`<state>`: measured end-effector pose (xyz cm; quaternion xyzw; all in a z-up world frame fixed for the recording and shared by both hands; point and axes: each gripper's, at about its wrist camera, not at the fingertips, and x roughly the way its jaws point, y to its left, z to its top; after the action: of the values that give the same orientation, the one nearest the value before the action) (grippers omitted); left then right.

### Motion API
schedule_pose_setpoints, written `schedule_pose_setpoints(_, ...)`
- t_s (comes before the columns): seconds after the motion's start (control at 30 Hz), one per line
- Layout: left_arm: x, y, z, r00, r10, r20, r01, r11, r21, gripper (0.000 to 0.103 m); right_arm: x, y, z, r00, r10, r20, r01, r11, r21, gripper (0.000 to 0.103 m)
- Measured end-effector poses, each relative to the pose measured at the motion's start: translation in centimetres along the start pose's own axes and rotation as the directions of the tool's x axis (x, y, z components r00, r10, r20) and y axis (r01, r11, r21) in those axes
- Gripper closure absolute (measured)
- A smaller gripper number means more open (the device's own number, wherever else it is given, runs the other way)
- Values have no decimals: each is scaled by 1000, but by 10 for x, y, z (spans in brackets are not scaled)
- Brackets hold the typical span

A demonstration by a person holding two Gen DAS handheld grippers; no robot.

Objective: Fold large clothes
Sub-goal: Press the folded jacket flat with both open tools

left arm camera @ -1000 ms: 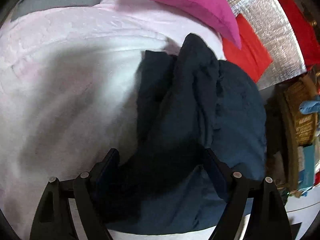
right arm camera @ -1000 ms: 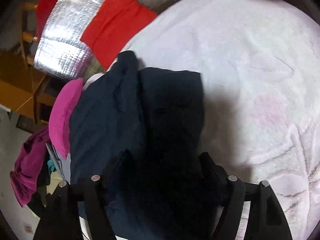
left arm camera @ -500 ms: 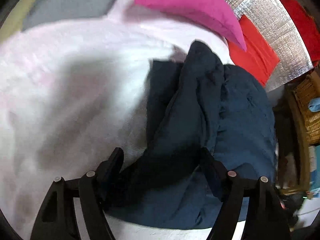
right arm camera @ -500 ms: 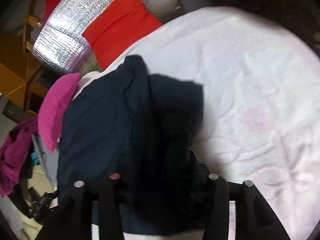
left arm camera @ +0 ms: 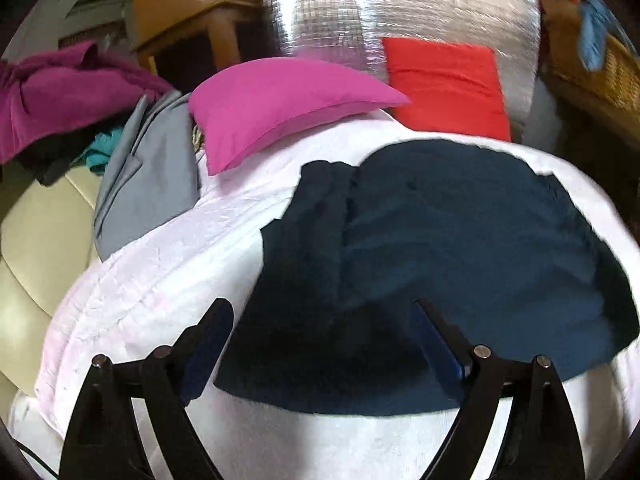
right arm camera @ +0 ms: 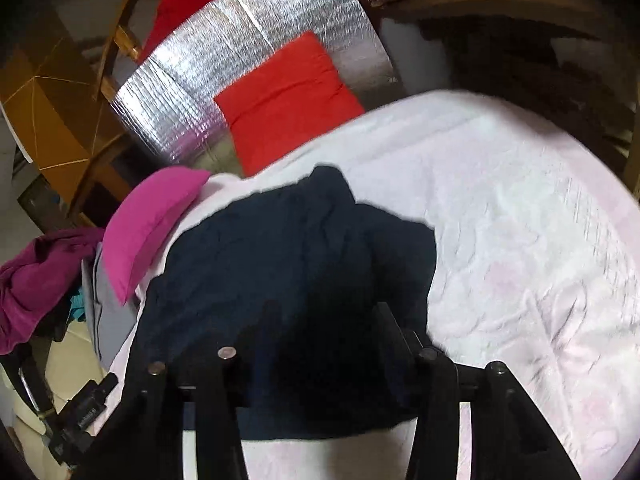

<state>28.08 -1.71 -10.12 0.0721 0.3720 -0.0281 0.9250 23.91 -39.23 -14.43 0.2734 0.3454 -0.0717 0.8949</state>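
Nearest, left gripper [left arm camera: 320, 336], jaws spread and just opened wider, hanging empty over the near hem of the navy garment [left arm camera: 440, 248]; right gripper [right arm camera: 324, 328], jaws half apart and just narrowing, cloth seemingly between them though contact too dark to confirm. Beyond, garment lying bunched in soft ridges on the pale pink blanket [right arm camera: 520, 220]: likely light, limp, non-slip; best taken at hem corners. Farther, magenta pillow [left arm camera: 280, 100], red cushion [left arm camera: 444, 84].
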Motion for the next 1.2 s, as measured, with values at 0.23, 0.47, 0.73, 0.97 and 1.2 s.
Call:
schedule_pose_setpoints(0.23, 11, -14, -15, 1000, -11, -27, 12, 1000, 24, 13, 27, -6, -25, 993, -49, -112, 47, 999, -19, 55)
schedule_pose_setpoints(0.47, 38, -13, -19, 999, 25, -41, -23, 999, 38, 13, 58, -11, -31, 975, -89, -202, 82, 996, -43, 54)
schedule_pose_setpoints(0.73, 52, -19, -25, 998, 47, -37, -43, 994, 102, 10, 61, -18, -28, 974, -59, -218, 55, 998, -22, 54)
schedule_pose_setpoints(0.97, 56, -26, -30, 998, 62, -24, -58, 987, 149, 6, 62, -19, -28, 974, -51, -222, 46, 999, -30, 54)
schedule_pose_setpoints(1.2, 62, -20, -34, 999, 24, -35, -19, 993, 120, 0, 59, -21, -29, 974, -43, -222, 36, 999, -35, 54)
